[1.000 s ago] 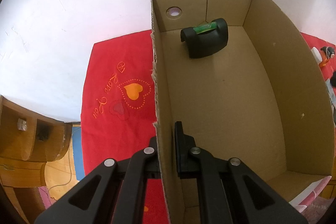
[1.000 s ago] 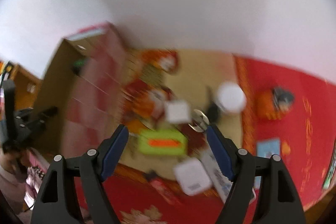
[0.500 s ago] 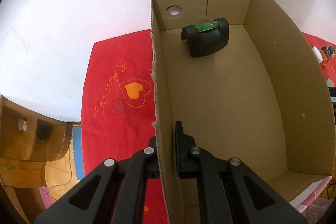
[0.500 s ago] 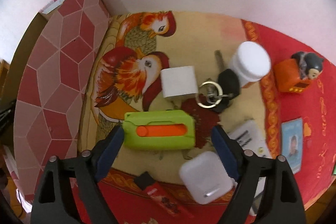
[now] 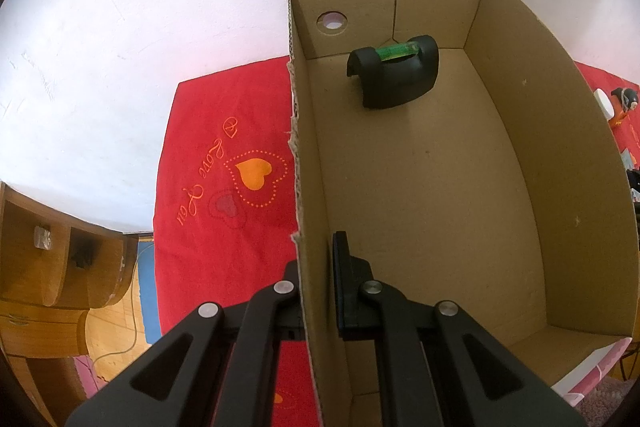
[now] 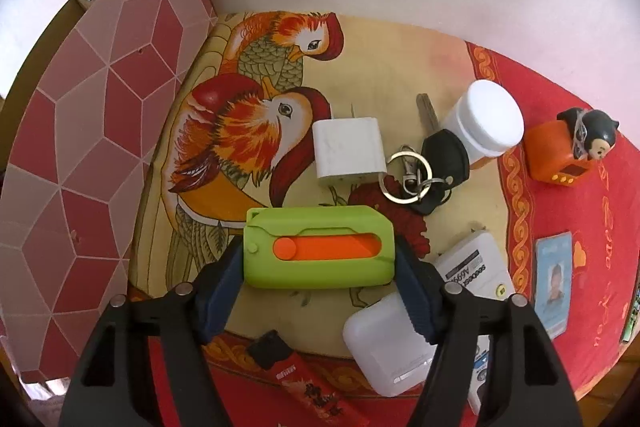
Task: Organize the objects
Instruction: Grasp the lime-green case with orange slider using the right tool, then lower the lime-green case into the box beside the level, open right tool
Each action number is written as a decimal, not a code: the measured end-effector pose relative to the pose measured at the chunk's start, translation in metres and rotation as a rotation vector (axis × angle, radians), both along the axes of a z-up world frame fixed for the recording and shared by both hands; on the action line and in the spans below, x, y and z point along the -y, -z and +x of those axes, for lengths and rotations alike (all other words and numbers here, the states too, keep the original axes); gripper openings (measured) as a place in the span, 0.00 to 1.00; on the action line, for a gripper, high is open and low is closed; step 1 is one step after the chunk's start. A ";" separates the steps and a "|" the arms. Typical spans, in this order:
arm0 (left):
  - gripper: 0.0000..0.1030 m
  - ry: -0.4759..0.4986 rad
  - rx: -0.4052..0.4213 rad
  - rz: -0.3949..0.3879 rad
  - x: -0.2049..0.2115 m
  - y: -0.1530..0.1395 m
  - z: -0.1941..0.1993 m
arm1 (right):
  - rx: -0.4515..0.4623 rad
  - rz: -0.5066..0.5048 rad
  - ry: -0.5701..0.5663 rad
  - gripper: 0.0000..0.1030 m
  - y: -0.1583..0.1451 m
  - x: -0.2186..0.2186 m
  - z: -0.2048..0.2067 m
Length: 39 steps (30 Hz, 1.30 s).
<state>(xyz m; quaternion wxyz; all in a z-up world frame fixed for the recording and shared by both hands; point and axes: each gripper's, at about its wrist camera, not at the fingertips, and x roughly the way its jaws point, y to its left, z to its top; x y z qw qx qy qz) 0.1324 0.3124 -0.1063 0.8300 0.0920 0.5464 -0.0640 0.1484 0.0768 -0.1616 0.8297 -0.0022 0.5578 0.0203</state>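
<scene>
My left gripper is shut on the left wall of an open cardboard box, one finger outside and one inside. A black holder with a green vial lies at the box's far end. In the right wrist view, my right gripper is open, its blue pads on either side of a green case with an orange slider that lies on the bird-print cloth; whether the pads touch it I cannot tell. The box's pink patterned outside stands to the left.
Around the green case lie a white charger, keys on a ring, a white-capped bottle, a white earbud case, a red lighter, an orange toy, a photo card. White wall behind.
My right gripper has swung right from the box and come down and forward over the green case, which now sits between its fingers. The left gripper has stayed put on the box wall.
</scene>
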 end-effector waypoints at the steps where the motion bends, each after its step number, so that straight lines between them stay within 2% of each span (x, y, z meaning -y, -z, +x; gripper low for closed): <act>1: 0.04 0.000 0.000 -0.001 0.000 0.000 0.000 | 0.001 0.010 0.000 0.70 -0.005 0.002 0.000; 5: 0.04 0.001 0.002 -0.003 -0.001 -0.001 -0.001 | 0.054 0.051 -0.041 0.70 -0.040 -0.001 -0.006; 10: 0.04 0.001 0.007 -0.006 -0.002 -0.002 -0.002 | 0.133 0.185 -0.133 0.70 -0.103 -0.029 0.005; 12: 0.04 -0.001 0.009 -0.007 -0.002 -0.003 -0.002 | 0.131 0.254 -0.182 0.70 -0.124 -0.050 0.019; 15: 0.04 -0.006 0.011 -0.009 -0.002 -0.002 -0.002 | 0.103 0.332 -0.246 0.70 -0.139 -0.085 0.036; 19: 0.04 -0.011 0.016 -0.018 -0.004 -0.002 -0.003 | 0.054 0.318 -0.281 0.70 -0.134 -0.125 0.054; 25: 0.04 -0.022 0.011 -0.034 -0.009 0.002 -0.004 | -0.093 0.339 -0.238 0.70 -0.095 -0.146 0.085; 32: 0.04 -0.011 0.028 -0.040 -0.008 0.001 -0.006 | -0.140 0.277 -0.220 0.70 -0.075 -0.157 0.109; 39: 0.06 0.001 0.033 -0.041 -0.011 0.001 -0.015 | -0.129 0.154 -0.205 0.70 -0.072 -0.178 0.120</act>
